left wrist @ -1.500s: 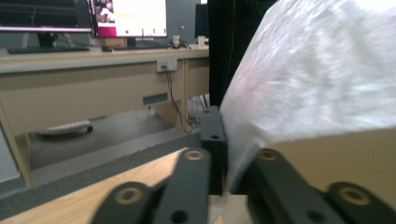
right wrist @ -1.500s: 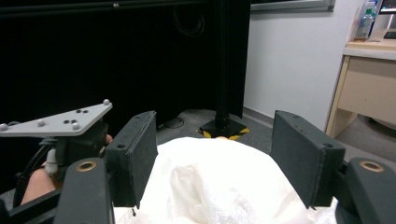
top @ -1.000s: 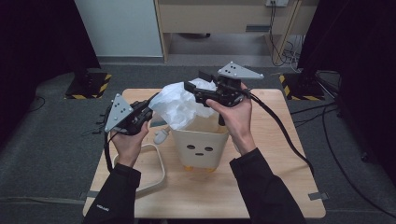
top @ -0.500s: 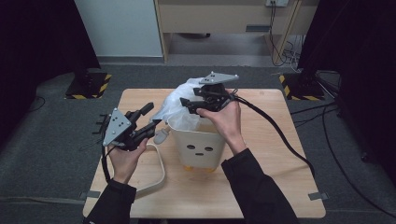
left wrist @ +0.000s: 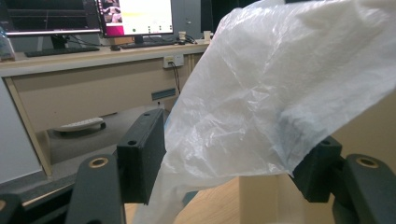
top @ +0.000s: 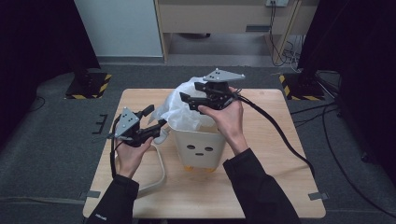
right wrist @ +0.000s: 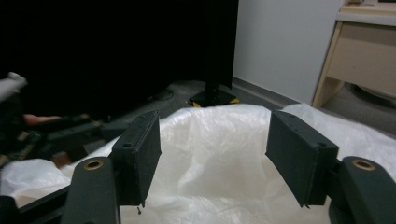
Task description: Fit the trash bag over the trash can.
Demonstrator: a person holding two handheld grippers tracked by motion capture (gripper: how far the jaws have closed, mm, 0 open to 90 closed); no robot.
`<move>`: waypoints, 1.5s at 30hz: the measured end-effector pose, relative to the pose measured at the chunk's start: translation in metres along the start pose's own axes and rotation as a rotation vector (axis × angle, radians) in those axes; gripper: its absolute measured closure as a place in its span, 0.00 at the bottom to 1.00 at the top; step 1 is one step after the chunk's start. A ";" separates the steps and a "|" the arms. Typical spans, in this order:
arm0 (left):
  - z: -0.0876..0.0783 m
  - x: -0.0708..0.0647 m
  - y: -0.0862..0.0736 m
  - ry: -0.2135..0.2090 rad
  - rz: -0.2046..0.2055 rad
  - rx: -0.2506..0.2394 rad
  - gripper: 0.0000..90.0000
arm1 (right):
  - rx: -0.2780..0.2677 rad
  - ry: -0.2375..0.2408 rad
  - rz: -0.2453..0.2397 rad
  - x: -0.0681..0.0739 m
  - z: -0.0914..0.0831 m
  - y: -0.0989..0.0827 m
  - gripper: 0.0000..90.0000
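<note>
Bag liner (top: 184, 109) billows over the bin (top: 198, 149); left gripper (top: 155, 119), jaws just opening, and right gripper (top: 192, 98) both gape unclenched, so plastic could slump inside.

A bin (top: 200, 150) is standing near the middle of the bench (top: 271, 186), with a plastic bag (top: 180, 109) sitting in it and spilling over its left and rear rim. The left tongs (top: 155, 117) are hovering just left of the bin, beside the bag's overhanging edge, which is draping between their jaws in the left gripper view. The right tongs (top: 189, 93) are hanging above the bin's rear, over the bag. A desk (top: 224, 18) is standing behind the bench.
</note>
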State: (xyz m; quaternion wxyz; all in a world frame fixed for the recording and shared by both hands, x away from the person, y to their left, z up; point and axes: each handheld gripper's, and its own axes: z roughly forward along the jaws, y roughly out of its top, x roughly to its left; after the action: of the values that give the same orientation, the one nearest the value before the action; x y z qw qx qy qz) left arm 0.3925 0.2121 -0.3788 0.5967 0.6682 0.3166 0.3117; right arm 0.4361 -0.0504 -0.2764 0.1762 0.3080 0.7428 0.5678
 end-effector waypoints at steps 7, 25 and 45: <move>0.022 0.006 -0.002 -0.027 -0.020 0.001 0.39 | -0.026 0.007 -0.001 -0.001 -0.001 -0.001 0.39; 0.045 0.022 -0.017 -0.067 -0.074 0.036 0.59 | -0.058 0.010 -0.025 0.001 -0.004 -0.001 0.39; -0.015 -0.001 0.043 -0.037 0.044 -0.096 0.99 | -0.205 0.005 -0.014 -0.003 -0.028 0.012 0.40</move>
State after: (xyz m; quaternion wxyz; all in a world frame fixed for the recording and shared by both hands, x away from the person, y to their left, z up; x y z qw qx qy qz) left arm 0.3819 0.2169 -0.3351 0.6270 0.6511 0.2756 0.3271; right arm 0.4244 -0.0706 -0.2570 0.2088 0.2817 0.6835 0.6402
